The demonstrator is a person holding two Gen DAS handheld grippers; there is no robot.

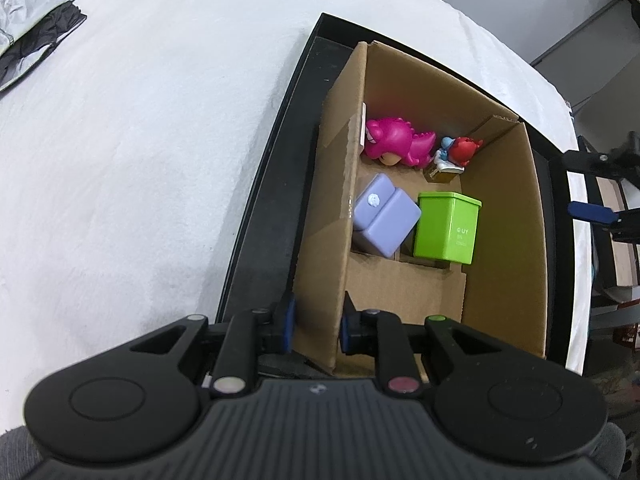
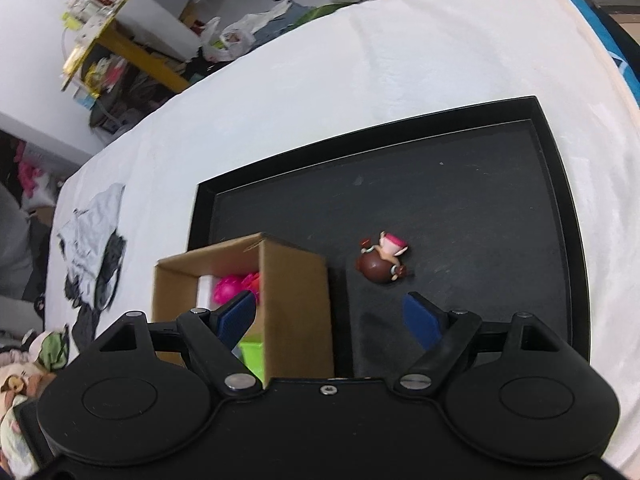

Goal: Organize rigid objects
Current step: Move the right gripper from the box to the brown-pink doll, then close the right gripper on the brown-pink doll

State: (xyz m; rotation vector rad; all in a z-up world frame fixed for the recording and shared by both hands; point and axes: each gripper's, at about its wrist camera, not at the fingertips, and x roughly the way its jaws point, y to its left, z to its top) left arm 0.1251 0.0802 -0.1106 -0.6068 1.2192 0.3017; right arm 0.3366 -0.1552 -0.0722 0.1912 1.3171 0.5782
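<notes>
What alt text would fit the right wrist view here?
The open right gripper hangs above a small brown figurine lying on a black tray. A cardboard box holding toys stands on the tray's left.

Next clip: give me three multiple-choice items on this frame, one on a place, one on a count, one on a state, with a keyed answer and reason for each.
1. Where does the brown figurine lie?
A. in the cardboard box
B. on the black tray floor
C. on the white cloth

2. How many items show inside the cardboard box?
A. two
B. four
C. six

3. How is the left gripper?
A. shut on the box wall
B. open over the tray
C. holding the green container

Key: 1 B, it lies on the black tray beside the box. 2 B, pink toy, red-blue figurine, lilac block, green container. 3 A, its fingers straddle the wall.
</notes>
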